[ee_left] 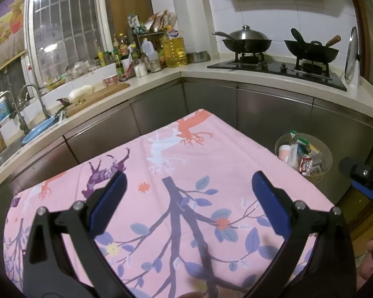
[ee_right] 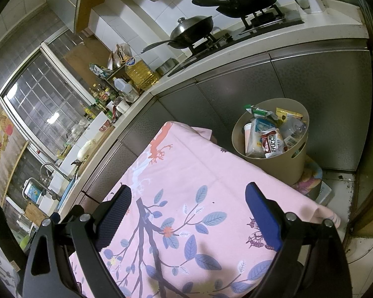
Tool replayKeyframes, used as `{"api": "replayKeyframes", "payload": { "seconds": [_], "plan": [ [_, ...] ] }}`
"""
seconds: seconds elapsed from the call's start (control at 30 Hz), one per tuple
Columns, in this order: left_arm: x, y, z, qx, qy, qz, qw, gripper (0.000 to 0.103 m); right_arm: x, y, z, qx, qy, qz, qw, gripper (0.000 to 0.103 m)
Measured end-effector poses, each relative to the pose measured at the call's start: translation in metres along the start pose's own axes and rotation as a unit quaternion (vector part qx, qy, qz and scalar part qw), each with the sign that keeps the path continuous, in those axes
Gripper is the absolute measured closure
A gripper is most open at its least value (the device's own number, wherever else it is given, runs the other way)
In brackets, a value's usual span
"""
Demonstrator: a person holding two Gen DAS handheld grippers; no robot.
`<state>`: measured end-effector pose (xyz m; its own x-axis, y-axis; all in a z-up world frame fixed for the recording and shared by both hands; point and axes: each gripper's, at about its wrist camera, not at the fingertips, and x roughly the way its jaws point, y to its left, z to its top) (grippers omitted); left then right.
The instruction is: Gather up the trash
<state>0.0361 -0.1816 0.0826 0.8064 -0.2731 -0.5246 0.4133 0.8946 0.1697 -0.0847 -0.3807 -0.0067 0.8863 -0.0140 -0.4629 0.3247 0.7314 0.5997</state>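
Observation:
A beige round bin [ee_right: 273, 166] stands on the floor past the table's far right corner, filled with several wrappers, a cup and a clear bottle [ee_right: 268, 134]. It also shows in the left wrist view [ee_left: 325, 171]. My left gripper [ee_left: 189, 181] is open and empty above the pink floral tablecloth [ee_left: 186, 154]. My right gripper [ee_right: 189, 193] is open and empty above the same cloth [ee_right: 186, 164], with the bin ahead to its right. No loose trash shows on the cloth.
An L-shaped kitchen counter [ee_left: 199, 70] wraps behind the table, with a sink [ee_left: 10, 146] at the left, bottles in the corner and two woks on the stove [ee_left: 278, 67]. The right gripper's body [ee_left: 365, 176] shows at the right edge of the left wrist view.

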Motion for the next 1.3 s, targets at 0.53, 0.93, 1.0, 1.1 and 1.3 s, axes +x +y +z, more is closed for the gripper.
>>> {"api": "replayKeyframes", "payload": {
  "seconds": [0.53,0.93,1.0,1.1,1.3],
  "plan": [
    [-0.013,0.002,0.001,-0.018,-0.031,0.025,0.9991,0.006,-0.004,0.005,-0.002,-0.004,-0.001,0.003,1.0,0.014],
    [-0.013,0.0,0.002,-0.018,-0.025,0.011,0.9995,0.006,-0.004,0.006,-0.001,-0.005,0.001,0.004,1.0,0.014],
    [-0.012,-0.001,0.002,-0.016,-0.02,0.011,0.9996,0.006,-0.003,0.006,0.0,-0.004,0.001,0.003,1.0,0.014],
    [-0.011,-0.002,0.001,-0.017,-0.018,0.009,0.9996,0.006,-0.003,0.006,0.001,-0.004,0.001,0.003,1.0,0.014],
    [-0.011,-0.002,0.0,-0.017,-0.018,0.008,0.9997,0.006,-0.004,0.007,-0.001,-0.004,0.003,0.003,1.0,0.014]
  ]
}}
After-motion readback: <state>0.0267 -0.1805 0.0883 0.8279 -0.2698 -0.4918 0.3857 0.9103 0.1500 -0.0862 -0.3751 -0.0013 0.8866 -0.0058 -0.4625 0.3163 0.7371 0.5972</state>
